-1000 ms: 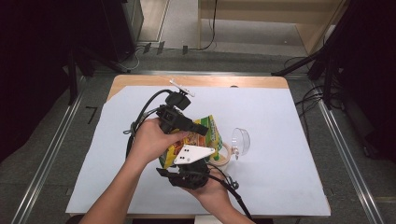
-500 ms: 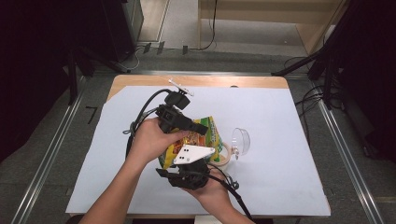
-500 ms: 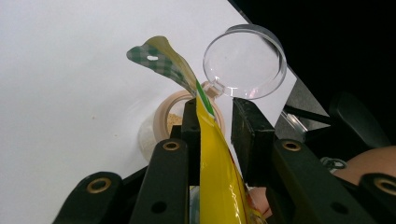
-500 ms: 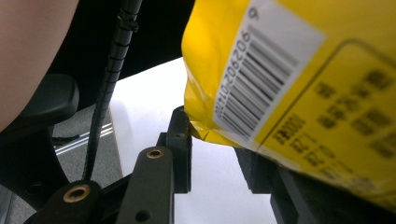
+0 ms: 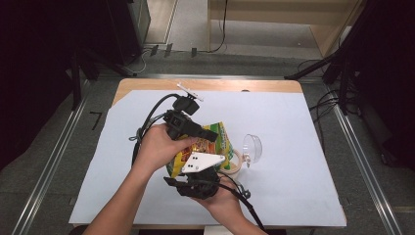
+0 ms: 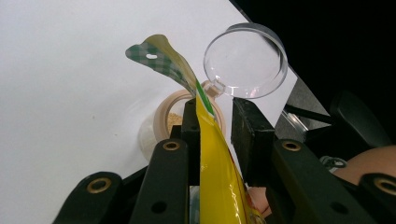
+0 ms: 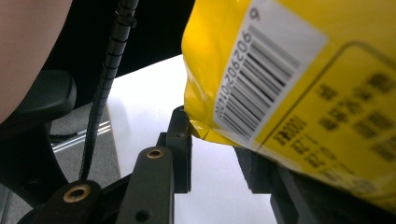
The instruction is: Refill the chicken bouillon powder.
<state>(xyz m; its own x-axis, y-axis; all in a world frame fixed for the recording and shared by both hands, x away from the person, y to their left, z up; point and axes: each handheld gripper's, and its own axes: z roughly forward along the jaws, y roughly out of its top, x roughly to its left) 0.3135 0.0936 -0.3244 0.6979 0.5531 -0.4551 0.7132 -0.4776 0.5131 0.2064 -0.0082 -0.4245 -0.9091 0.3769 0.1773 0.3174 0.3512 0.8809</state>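
Centrally, above the white table sheet (image 5: 303, 147), I hold the yellow snack bag (image 5: 222, 139) between both tools. My left gripper (image 6: 212, 121), seen at 10 o'clock of the bag from above, has its jaws standing somewhat apart with the bag's thin upper edge running between them; the film lies against the left-hand jaw, and a gap shows beside the other, so I cannot tell whether the pinch is firm. The bag's green checked corner (image 6: 161, 58) curls upward past the jaw tips. My right gripper (image 7: 212, 140), at 6 o'clock of the bag from above, has its jaws spread, with the barcode corner (image 7: 254, 77) of the bag lying over the gap and resting on the right-hand jaw. Just below the bag's mouth sits a small round jar (image 6: 166, 119) holding pale crumbs; its clear hinged lid (image 6: 245, 60) stands open at 2 o'clock of the jar.
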